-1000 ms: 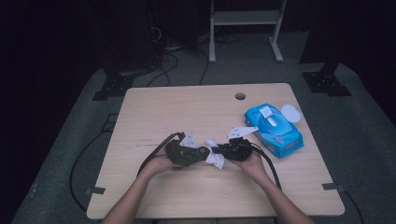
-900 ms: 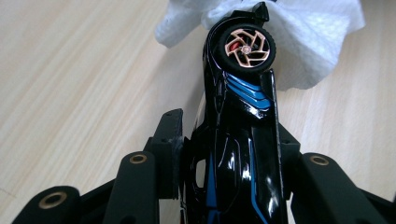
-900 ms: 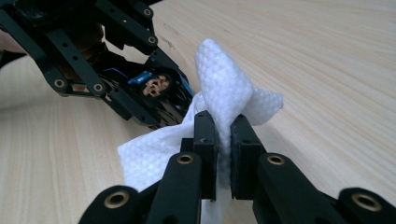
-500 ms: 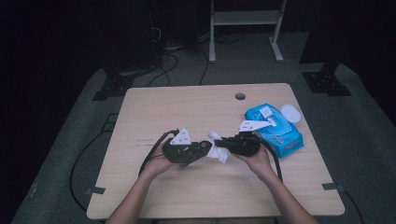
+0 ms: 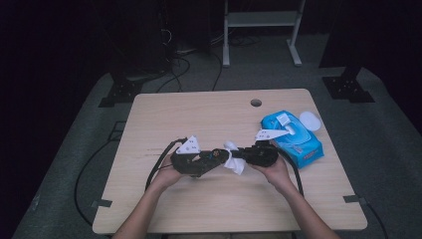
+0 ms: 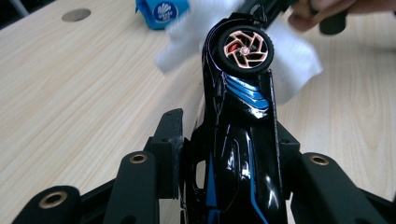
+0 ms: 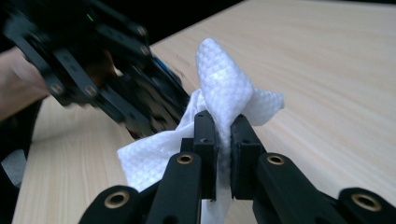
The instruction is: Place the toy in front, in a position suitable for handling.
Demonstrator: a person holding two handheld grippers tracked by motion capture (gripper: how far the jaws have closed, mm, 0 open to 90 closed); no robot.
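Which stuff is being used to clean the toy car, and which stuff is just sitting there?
In use:
toy car, clamped in the left hand-held gripper
white wipe, pinched in the right hand-held gripper

Just lying about:
blue pack of wipes
white lid-like disc beside the pack

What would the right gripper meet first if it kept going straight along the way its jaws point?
Probably the toy car clamped in the left gripper. The right gripper, shut on the white wipe, points toward it, the wipe leading; whether they already touch is unclear.
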